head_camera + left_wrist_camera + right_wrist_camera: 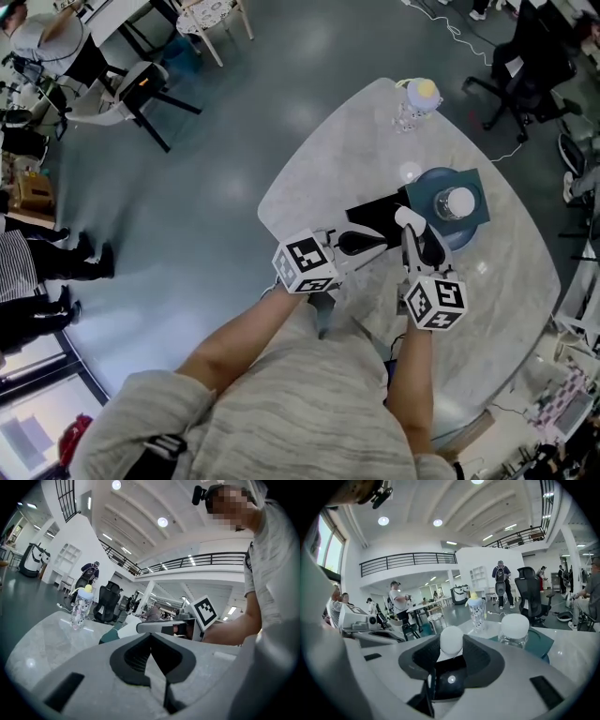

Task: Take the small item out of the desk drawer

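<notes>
The pale marbled desk (328, 159) fills the middle of the head view, with grey floor all round it. On its far right part lies a teal mat (474, 180) carrying a dark blue round plate (424, 194), and on that plate stands a clear jar with a white lid (458, 201). Just left of the mat a flat black box (370, 217) lies on the desk. Both claws reach over it from the near side. The left claw (370, 242) is clenched with nothing between its jaws, whose tips meet. The right claw (417, 242) stands with its jaws wide, grasping the small white round item (451, 641) between its pads. That item hangs over the right end of the black box, just beside the mat. A clear patterned bottle with a yellow top (417, 98) stands upright at the desk's far edge, well apart from the claws.
</notes>
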Demonstrator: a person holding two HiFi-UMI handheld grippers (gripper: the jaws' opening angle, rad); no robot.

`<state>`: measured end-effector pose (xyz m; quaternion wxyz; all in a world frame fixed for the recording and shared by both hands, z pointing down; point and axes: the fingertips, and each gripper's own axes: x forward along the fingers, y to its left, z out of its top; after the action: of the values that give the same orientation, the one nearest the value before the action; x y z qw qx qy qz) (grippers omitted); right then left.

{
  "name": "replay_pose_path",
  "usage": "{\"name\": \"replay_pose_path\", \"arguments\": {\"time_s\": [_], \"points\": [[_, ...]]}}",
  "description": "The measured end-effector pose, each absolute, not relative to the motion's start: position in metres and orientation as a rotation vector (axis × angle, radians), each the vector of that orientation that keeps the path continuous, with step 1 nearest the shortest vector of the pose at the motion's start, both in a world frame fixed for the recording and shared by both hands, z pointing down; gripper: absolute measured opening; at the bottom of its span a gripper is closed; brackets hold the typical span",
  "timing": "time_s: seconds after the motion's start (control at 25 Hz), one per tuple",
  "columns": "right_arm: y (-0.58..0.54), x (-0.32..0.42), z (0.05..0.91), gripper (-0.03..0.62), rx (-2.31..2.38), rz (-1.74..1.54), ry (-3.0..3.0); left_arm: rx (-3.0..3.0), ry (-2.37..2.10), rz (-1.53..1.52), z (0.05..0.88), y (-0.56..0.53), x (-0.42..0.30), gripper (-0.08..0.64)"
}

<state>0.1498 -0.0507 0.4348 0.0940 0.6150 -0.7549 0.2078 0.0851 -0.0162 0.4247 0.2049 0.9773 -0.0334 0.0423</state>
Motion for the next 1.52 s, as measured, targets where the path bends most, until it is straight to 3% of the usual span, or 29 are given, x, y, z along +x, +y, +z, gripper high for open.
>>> {"name": "replay_pose_path", "arguments": {"time_s": [0.84, 1.52], "points": [[0.01, 0.093, 0.282, 0.147, 1.843, 0.142, -2.63, 2.84, -0.033, -0.164, 0.321, 0.004, 0.047, 0.015], [0.031, 0.076, 0.234, 0.147, 1.831, -0.029, -2.67, 2.884, -0.024, -0.266, 0.285, 0.014, 0.029, 0.015]]}}
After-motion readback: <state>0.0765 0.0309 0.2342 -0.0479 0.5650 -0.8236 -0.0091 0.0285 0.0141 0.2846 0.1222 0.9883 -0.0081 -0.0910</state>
